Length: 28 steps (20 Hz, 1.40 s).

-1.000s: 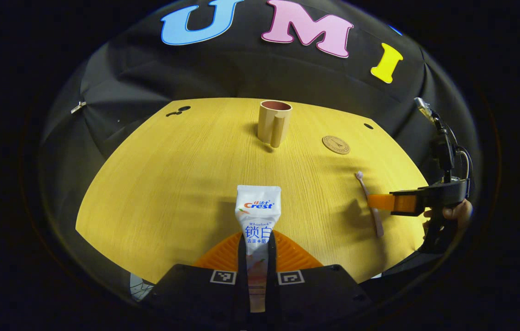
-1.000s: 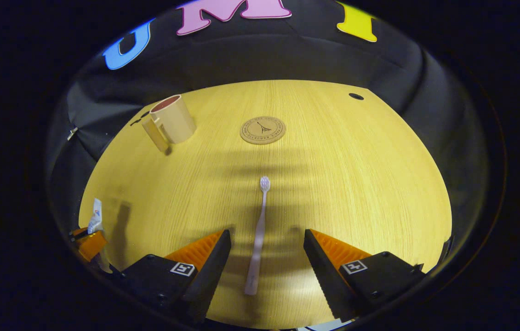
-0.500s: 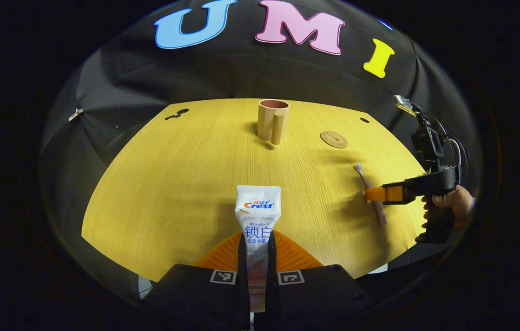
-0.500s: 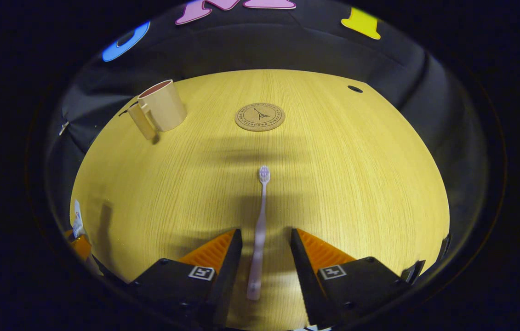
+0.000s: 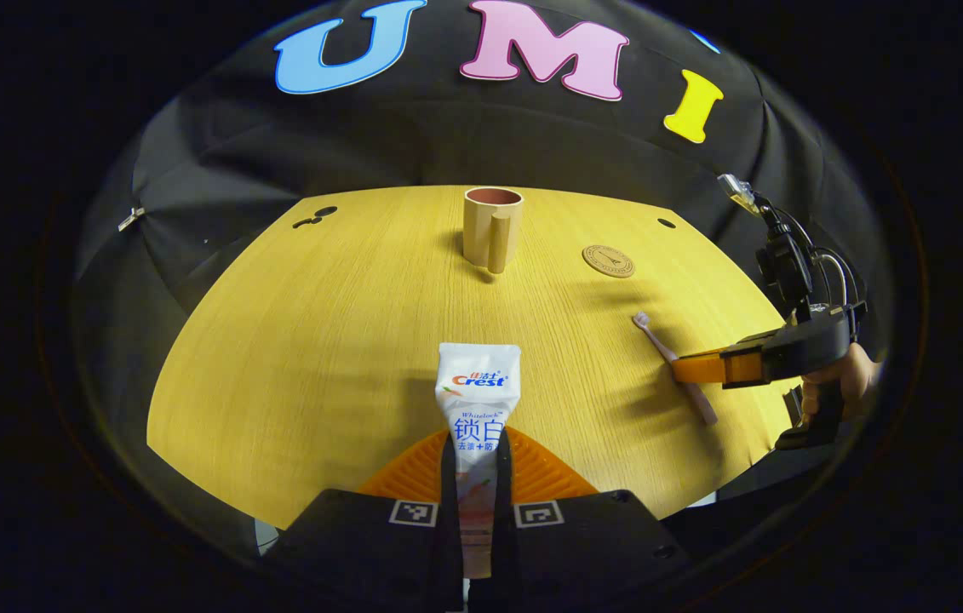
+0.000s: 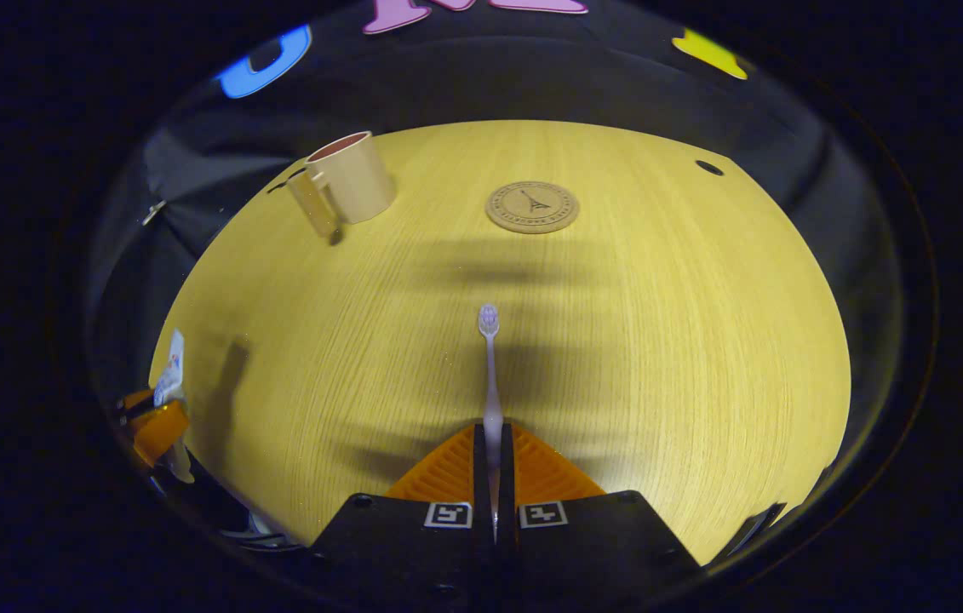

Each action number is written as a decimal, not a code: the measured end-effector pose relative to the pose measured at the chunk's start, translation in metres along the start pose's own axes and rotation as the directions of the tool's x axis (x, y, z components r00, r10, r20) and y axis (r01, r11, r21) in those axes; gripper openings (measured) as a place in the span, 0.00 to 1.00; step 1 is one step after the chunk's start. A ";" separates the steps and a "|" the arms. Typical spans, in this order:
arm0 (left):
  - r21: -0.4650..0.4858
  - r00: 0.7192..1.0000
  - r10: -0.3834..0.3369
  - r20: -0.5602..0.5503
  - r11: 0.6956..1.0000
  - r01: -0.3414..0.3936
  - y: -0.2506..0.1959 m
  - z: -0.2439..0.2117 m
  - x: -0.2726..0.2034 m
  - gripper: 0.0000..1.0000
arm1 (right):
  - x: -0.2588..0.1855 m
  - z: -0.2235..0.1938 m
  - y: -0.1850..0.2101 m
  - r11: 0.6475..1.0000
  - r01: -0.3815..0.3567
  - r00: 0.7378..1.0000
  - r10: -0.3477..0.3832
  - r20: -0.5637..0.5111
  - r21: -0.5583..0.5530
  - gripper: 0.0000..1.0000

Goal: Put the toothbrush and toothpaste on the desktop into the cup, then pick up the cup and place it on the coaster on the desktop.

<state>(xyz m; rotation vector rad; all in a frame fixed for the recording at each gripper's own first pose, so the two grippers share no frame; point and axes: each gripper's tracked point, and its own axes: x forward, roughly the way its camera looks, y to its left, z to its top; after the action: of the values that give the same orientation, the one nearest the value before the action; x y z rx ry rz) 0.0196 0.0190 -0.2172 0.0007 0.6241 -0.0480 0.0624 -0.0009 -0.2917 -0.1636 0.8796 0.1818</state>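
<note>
My left gripper (image 5: 476, 451) is shut on a white toothpaste tube (image 5: 478, 392), held above the yellow desktop (image 5: 345, 340) with its flat end pointing forward. My right gripper (image 6: 494, 443) is shut on the handle of a pale pink toothbrush (image 6: 490, 375), bristle head pointing away. In the left gripper view that right gripper (image 5: 685, 368) sits at the right with the toothbrush (image 5: 660, 340) between its orange fingers. A beige cup (image 5: 491, 225) with a handle stands upright at the back of the table, also seen as the cup (image 6: 349, 179) at back left. The round cork coaster (image 6: 532, 207) lies to its right.
A hand (image 5: 851, 379) holds the right gripper's black grip at the table's right edge. Small dark holes (image 5: 318, 214) mark the back left of the tabletop, another hole (image 6: 709, 168) the back right. My left gripper with the tube (image 6: 162, 409) shows at the far left.
My right gripper's fingers closed from wide open onto the toothbrush handle. The toothbrush has tilted up off the table. My left gripper kept hold of the toothpaste.
</note>
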 end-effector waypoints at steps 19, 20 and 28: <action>-0.141 0.968 0.043 0.246 0.990 -0.008 -0.003 0.158 0.010 0.18 | -0.046 0.019 -0.053 0.990 -0.081 0.995 0.073 0.072 0.113 0.05; -0.145 0.963 0.045 0.265 0.989 -0.006 -0.003 0.172 0.012 0.18 | -0.047 0.021 -0.054 0.989 -0.086 0.994 0.078 0.073 0.118 0.05; -0.179 0.901 0.061 0.430 0.984 0.018 -0.006 0.279 0.037 0.18 | -0.050 0.033 -0.054 0.978 -0.155 0.987 0.148 0.057 0.140 0.05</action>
<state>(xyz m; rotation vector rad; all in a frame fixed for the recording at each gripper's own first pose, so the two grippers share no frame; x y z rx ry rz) 0.2124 0.0072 -0.0129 -0.1740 0.1770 0.0301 0.0678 -0.0506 -0.2291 0.0427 0.8557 0.2624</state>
